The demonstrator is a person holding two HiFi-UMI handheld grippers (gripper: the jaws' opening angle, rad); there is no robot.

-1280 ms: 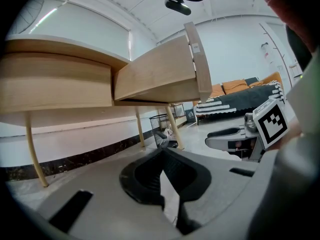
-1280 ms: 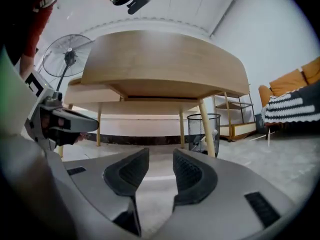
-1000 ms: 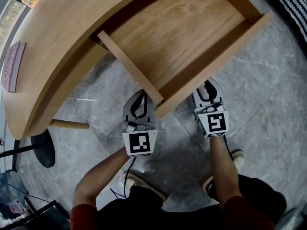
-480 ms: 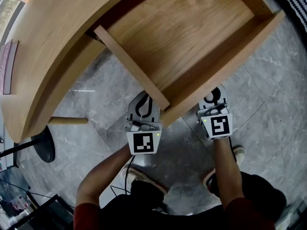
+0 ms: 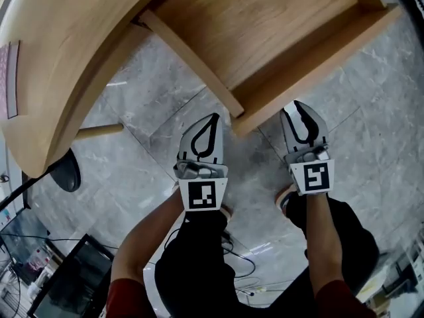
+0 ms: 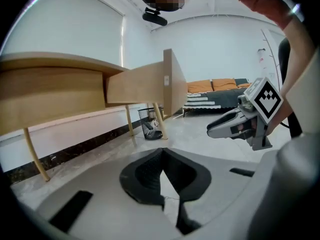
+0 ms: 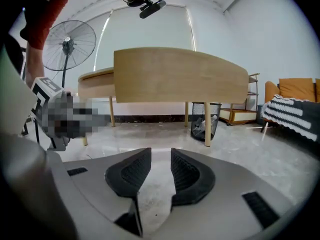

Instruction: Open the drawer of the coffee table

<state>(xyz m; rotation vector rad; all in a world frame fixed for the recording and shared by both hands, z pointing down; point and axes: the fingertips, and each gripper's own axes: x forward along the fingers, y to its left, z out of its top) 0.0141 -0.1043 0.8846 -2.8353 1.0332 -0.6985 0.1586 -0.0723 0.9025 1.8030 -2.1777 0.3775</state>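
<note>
Grey shell, black pads: my left claw [image 5: 214, 116], pads meeting at the tips, nothing held. My right claw [image 5: 295, 105] is beside it, pads parted with a clear gap. It has just been closing a bit and has nothing between the pads, only floor showing through. Both point toward the drawer; neither touches it. Grey marble floor [image 5: 152, 131] lies under both.

Just ahead is the drawer [image 5: 265, 32], light wood, pulled well out of the desk [image 5: 73, 52]. Its front panel is the part nearest me: right claw tip close to it, left claw just off its corner.

The desk top is curved, in the same light wood, with a thin wooden leg [image 5: 99, 130] under it and a pinkish book [image 5: 8, 78] lying flat near its left edge.

Past the desk, the right gripper view shows a wire bin [image 7: 204, 120] by a leg, a standing fan [image 7: 67, 46] on the left and an orange sofa [image 7: 295, 90] far right.
</note>
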